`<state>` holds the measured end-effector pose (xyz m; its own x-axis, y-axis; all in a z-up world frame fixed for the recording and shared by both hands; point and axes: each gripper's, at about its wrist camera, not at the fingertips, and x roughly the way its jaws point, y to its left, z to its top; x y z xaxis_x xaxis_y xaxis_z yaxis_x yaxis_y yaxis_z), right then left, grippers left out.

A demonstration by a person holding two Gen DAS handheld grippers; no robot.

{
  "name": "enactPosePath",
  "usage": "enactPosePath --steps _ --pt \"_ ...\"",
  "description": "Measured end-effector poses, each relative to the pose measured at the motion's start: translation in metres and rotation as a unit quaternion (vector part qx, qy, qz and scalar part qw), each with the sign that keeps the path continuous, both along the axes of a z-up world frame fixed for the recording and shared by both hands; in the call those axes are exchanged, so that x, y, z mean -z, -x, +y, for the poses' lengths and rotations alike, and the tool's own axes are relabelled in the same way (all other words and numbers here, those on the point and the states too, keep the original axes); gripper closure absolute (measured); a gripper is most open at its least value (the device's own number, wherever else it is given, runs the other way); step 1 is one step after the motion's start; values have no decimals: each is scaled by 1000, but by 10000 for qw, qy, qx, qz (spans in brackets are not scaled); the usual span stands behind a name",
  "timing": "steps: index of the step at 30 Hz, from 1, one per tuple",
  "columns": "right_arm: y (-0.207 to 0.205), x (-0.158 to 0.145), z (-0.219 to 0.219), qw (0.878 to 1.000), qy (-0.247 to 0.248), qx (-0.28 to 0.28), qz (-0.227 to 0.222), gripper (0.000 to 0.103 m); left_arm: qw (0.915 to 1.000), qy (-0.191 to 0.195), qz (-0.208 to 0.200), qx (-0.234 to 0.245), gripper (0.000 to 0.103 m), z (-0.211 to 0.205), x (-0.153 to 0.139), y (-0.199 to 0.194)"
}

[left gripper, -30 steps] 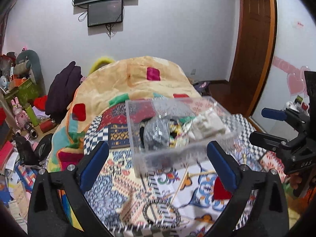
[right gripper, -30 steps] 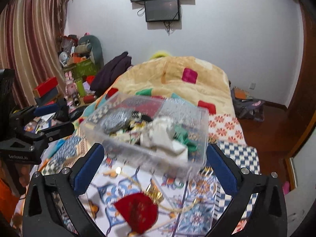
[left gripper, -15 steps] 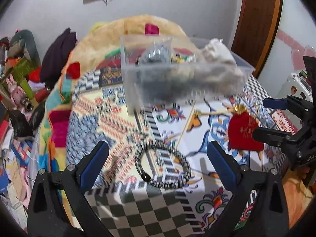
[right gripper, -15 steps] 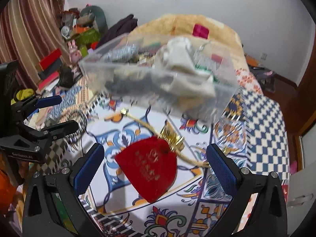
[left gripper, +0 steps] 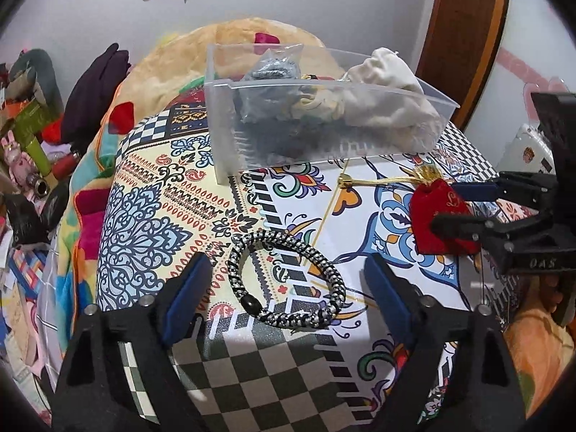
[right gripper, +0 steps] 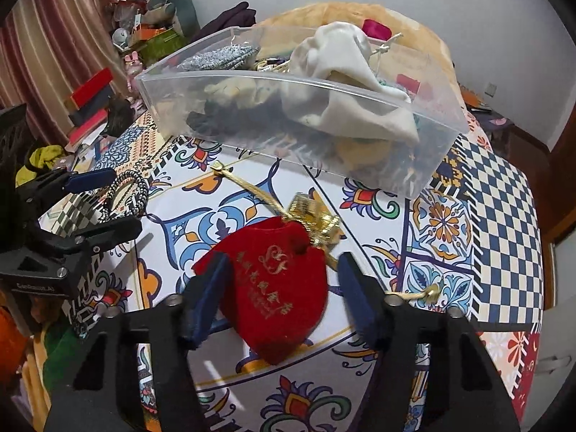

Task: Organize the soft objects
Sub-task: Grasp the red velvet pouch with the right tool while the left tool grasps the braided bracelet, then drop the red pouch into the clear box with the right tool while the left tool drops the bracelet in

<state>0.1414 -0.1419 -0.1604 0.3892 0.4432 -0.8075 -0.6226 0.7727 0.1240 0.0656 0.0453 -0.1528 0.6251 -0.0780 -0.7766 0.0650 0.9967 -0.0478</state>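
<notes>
A black-and-white braided ring [left gripper: 288, 280] lies on the patterned cloth between the open fingers of my left gripper [left gripper: 284, 288]; it also shows in the right wrist view [right gripper: 126, 190]. A red velvet pouch [right gripper: 273, 288] with a gold cord [right gripper: 252, 190] lies between the open fingers of my right gripper [right gripper: 280, 280], apart from both pads; it also shows in the left wrist view [left gripper: 437, 223]. A clear plastic bin [left gripper: 324, 122] behind them holds a cream cloth bag [right gripper: 345, 79], a grey bagged item [left gripper: 273, 72] and other soft things.
The patterned cloth [left gripper: 151, 216] covers a raised surface that drops off at its left edge. A bed with an orange blanket [left gripper: 237, 39] stands behind the bin. Cluttered boxes and toys [left gripper: 25, 118] fill the far left. A wooden door [left gripper: 468, 36] is at the right.
Both grippers have dropped lower and moved forward: the left now straddles the braided ring, the right now straddles the red pouch. Both stay open. The bin has not moved.
</notes>
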Motion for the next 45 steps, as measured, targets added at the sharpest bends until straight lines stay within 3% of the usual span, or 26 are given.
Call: enactPosePath --steps 4,8,12,15,24,36,41,45 --pt "1 -2 -1 10000 -29 -32 -31 68 9997 -213 -39 112 36 -8 0 1" --pt "2 -6 -2 9999 -116 -69 -86 78 9996 -167 -10 218 62 -10 -3 1" --pt "5 -13 -6 9995 -217 -78 -196 81 9996 35 63 256 83 -8 -5 -1" --pt "6 -19 -10 9991 -320 -59 -276 82 9997 48 -9 240 91 -9 -12 0" --pt "9 -54 -20 9956 -612 57 -708 82 9977 211 -598 222 91 -9 -54 -1" --pt "-11 -108 -30 9828 -1034 359 -1486 82 9855 253 -1673 158 91 -18 -118 -30" --pt "-25 -117 -25 9785 -1029 406 -1738 82 9845 369 -1712 114 91 -17 -122 -55" --pt "-42 -116 -19 9791 -1098 393 -1668 82 9869 335 -1573 111 91 -17 -112 -80"
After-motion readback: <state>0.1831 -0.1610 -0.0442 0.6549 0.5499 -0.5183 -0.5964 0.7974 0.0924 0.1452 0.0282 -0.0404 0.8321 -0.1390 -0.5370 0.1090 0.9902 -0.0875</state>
